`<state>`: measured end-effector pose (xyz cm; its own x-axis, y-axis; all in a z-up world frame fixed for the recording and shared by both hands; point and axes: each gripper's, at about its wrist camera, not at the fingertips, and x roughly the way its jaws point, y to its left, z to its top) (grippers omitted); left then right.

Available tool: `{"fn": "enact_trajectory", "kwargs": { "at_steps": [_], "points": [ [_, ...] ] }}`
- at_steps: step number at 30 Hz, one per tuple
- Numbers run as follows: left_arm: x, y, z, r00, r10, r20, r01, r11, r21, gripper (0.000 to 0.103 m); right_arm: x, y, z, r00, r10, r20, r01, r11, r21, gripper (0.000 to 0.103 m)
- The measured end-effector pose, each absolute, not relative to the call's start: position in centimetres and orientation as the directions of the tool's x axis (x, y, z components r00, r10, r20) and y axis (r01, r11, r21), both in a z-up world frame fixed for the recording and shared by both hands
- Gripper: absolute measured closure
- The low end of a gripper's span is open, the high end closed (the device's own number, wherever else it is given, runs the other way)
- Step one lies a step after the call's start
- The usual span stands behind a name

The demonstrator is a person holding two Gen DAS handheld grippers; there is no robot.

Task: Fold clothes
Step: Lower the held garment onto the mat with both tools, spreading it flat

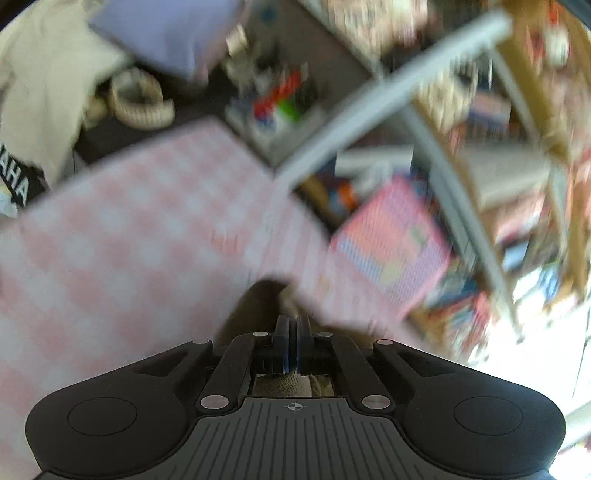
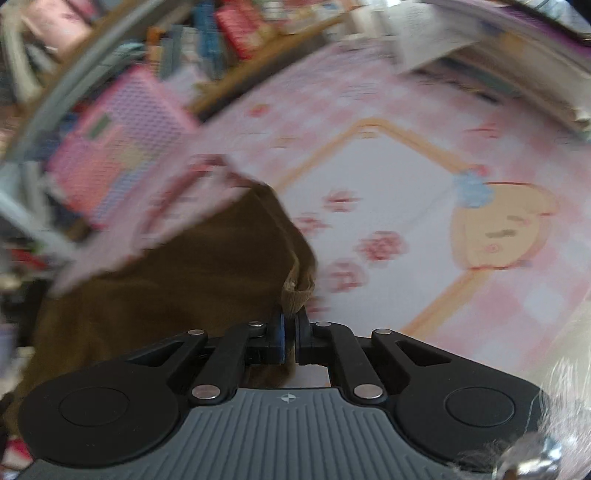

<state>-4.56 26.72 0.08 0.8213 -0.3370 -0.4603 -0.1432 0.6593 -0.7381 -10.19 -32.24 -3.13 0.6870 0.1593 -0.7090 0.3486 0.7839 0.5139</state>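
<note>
A brown garment (image 2: 192,280) hangs over the pink checked bed cover (image 2: 388,184). My right gripper (image 2: 290,325) is shut on its ribbed hem, which sticks up between the jaws. In the left wrist view my left gripper (image 1: 293,325) is shut on a brown fold of the same garment (image 1: 258,299), held above the pink checked cover (image 1: 129,229). Both views are blurred by motion.
A cream garment (image 1: 40,88) and a lilac pillow (image 1: 166,33) lie at the far left. A woven basket (image 1: 140,99) and a pink patterned box (image 1: 395,240) stand beside the bed. Grey rails (image 1: 369,99) and crowded shelves (image 2: 221,40) lie beyond.
</note>
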Motion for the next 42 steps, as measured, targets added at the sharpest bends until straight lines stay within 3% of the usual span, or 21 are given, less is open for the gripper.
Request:
{"fn": "enact_trajectory", "kwargs": {
  "at_steps": [4, 8, 11, 13, 15, 17, 19, 21, 24, 28, 31, 38, 42],
  "points": [
    [-1.8, 25.3, 5.2, 0.869, -0.332, -0.368, -0.063, 0.662, -0.746, 0.102, -8.0, -32.3, -1.1, 0.725, 0.243, -0.645, 0.277, 0.755, 0.595, 0.099],
    [1.8, 23.0, 10.4, 0.897, -0.348, -0.273, 0.038, 0.675, -0.737, 0.102, -3.8, -34.1, 1.7, 0.771, 0.207, -0.602, 0.264, 0.757, 0.598, 0.099],
    [4.5, 21.2, 14.3, 0.911, -0.361, -0.199, 0.112, 0.682, -0.722, 0.102, -2.7, -36.1, 8.3, 0.887, 0.135, -0.441, 0.187, 0.769, 0.612, 0.099],
    [5.8, 20.2, 17.0, 0.918, -0.372, -0.138, 0.169, 0.683, -0.711, 0.101, -4.4, -37.4, 13.5, 0.962, 0.073, -0.264, 0.109, 0.783, 0.612, 0.099],
    [3.8, 20.3, 20.4, 0.922, -0.388, -0.008, 0.275, 0.667, -0.692, 0.101, -6.9, -38.7, 17.6, 0.993, 0.028, -0.112, 0.046, 0.794, 0.606, 0.099],
    [1.3, 21.0, 22.0, 0.918, -0.39, 0.078, 0.339, 0.664, -0.666, 0.101, -9.4, -39.6, 19.5, 1.0, 0.015, -0.027, 0.004, 0.8, 0.599, 0.099],
    [-0.5, 22.0, 21.0, 0.916, -0.391, 0.091, 0.346, 0.652, -0.675, 0.1, -11.3, -40.1, 19.6, 0.999, 0.035, 0.0, -0.028, 0.799, 0.601, 0.099],
    [-1.6, 22.7, 17.1, 0.926, -0.376, -0.022, 0.253, 0.665, -0.703, 0.1, -11.9, -39.3, 17.2, 0.995, 0.056, -0.083, 0.003, 0.808, 0.589, 0.099],
    [-2.8, 23.9, 9.6, 0.906, -0.337, -0.256, 0.056, 0.696, -0.716, 0.101, -11.6, -37.8, 9.4, 0.937, 0.08, -0.34, 0.143, 0.8, 0.583, 0.099],
    [-4.7, 25.5, -2.6, 0.774, -0.256, -0.579, -0.266, 0.699, -0.664, 0.103, -10.8, -36.1, -2.5, 0.735, 0.096, -0.671, 0.371, 0.772, 0.517, 0.099],
    [-5.8, 26.2, -5.6, 0.732, -0.222, -0.644, -0.335, 0.706, -0.624, 0.103, -11.4, -34.9, -6.5, 0.641, 0.08, -0.763, 0.428, 0.789, 0.442, 0.099],
    [-6.0, 26.0, -5.2, 0.726, -0.217, -0.652, -0.297, 0.756, -0.583, 0.103, -11.8, -34.2, -6.3, 0.625, 0.045, -0.779, 0.427, 0.816, 0.39, 0.097],
    [-5.8, 25.4, -4.8, 0.726, -0.228, -0.649, -0.261, 0.782, -0.566, 0.096, -12.2, -33.7, -6.1, 0.62, 0.025, -0.784, 0.442, 0.815, 0.375, 0.093]
  ]
}}
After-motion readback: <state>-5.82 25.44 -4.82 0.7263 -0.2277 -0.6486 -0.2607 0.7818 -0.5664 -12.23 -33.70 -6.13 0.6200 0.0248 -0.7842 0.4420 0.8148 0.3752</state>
